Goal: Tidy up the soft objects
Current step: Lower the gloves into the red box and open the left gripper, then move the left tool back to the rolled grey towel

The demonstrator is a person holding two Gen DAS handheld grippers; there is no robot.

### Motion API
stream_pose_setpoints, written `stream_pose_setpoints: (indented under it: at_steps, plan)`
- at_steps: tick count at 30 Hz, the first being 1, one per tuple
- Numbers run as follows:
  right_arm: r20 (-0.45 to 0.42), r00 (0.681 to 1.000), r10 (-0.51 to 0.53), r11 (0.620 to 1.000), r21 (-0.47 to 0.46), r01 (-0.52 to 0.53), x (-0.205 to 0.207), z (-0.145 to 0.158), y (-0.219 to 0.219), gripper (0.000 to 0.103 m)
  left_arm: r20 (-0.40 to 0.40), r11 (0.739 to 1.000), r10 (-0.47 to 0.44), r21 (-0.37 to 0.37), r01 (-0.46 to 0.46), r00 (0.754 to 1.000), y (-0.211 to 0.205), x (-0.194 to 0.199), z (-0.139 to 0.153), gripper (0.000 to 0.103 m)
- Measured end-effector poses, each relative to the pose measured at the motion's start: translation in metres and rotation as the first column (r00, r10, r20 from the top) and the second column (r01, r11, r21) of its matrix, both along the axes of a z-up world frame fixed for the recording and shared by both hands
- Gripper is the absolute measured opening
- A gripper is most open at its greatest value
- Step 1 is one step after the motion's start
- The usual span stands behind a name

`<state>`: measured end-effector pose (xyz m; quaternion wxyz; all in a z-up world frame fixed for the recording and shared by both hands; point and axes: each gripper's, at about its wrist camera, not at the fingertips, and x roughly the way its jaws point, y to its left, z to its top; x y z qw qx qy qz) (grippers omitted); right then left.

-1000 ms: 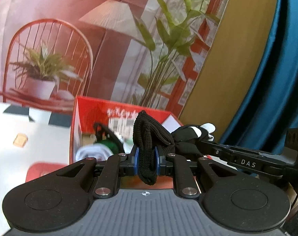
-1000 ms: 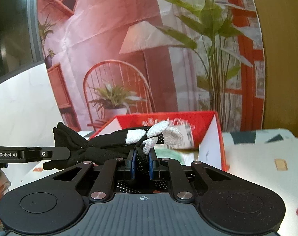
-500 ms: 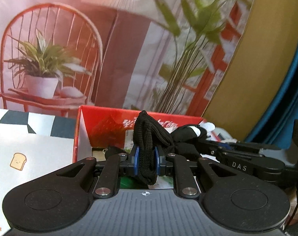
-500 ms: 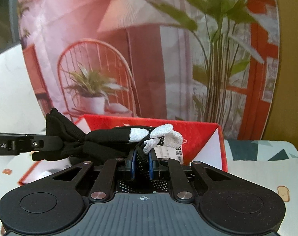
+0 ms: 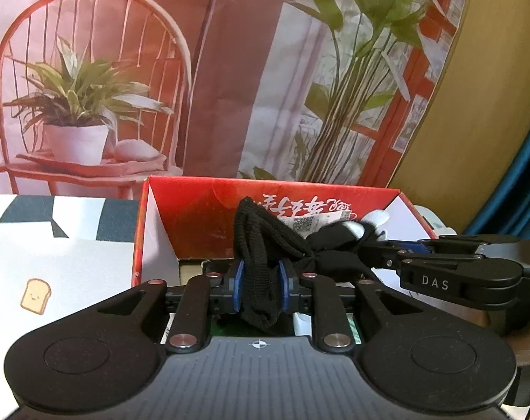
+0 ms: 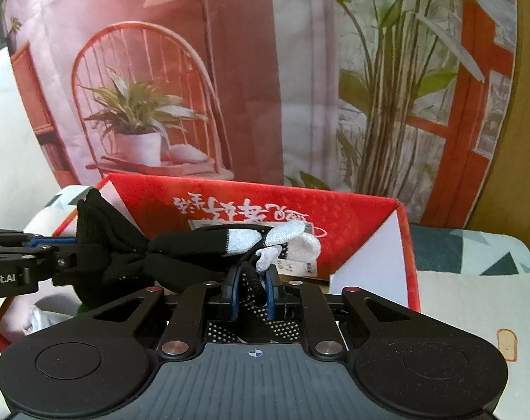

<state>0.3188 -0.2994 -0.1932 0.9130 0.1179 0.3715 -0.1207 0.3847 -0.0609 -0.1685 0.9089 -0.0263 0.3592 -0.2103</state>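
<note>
Over the open red box (image 5: 209,224) at the far edge of the patterned tablecloth (image 5: 55,266), two grippers stretch one black glove (image 6: 181,248) between them, ready, it seems, to drop it inside. The left gripper (image 5: 259,288) has the knit cuff between its opening jaws; the right gripper (image 6: 252,288) has the white-tipped fingers, its jaws also opening. Next: let go cleanly above the box.
</note>
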Motion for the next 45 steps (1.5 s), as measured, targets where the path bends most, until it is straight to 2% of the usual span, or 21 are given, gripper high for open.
stream_pose_setpoints:
  at_steps: [3,5,7,11,14,19,27,35,45]
  plan:
    - [-0.013,0.999,-0.029,0.999,-0.013,0.029,0.000,0.000,0.000,0.026,0.006,1.000,0.017,0.012,-0.017,1.000,0.001,0.001,0.002,0.036]
    - [-0.016,0.999,-0.031,0.999,-0.026,0.030,-0.001,0.001,0.002,0.037,0.016,1.000,0.020,0.016,-0.021,1.000,0.002,-0.001,0.004,0.048]
    - [-0.008,0.999,-0.037,0.998,-0.045,0.037,-0.002,0.004,0.005,0.056,0.029,0.999,0.025,0.028,-0.026,0.999,0.003,-0.003,0.007,0.059]
    - [0.015,0.999,-0.030,0.998,-0.063,0.031,-0.007,0.008,0.008,0.073,0.054,0.999,0.021,0.040,-0.024,0.998,0.004,-0.010,0.014,0.084]
    - [0.014,0.999,-0.034,0.997,-0.073,0.035,-0.012,0.009,0.010,0.085,0.079,0.999,0.012,0.049,-0.016,0.997,0.005,-0.018,0.021,0.094]
    - [0.026,0.999,-0.043,0.996,-0.081,0.045,-0.023,0.012,0.009,0.102,0.098,0.998,0.013,0.066,-0.019,0.995,0.009,-0.030,0.028,0.100]
    - [0.066,0.996,-0.065,0.996,-0.050,0.069,-0.052,0.014,0.009,0.102,0.123,0.996,0.026,0.086,-0.037,0.992,0.020,-0.056,0.033,0.103]
    - [0.123,0.992,-0.041,0.997,-0.067,0.050,-0.087,0.016,0.022,0.103,0.098,0.995,0.057,0.081,-0.065,0.994,0.034,-0.080,0.022,0.103]
    - [0.201,0.979,-0.037,0.996,-0.075,0.053,-0.130,0.018,0.035,0.103,0.105,0.992,0.078,0.088,-0.087,0.991,0.050,-0.117,0.011,0.103]
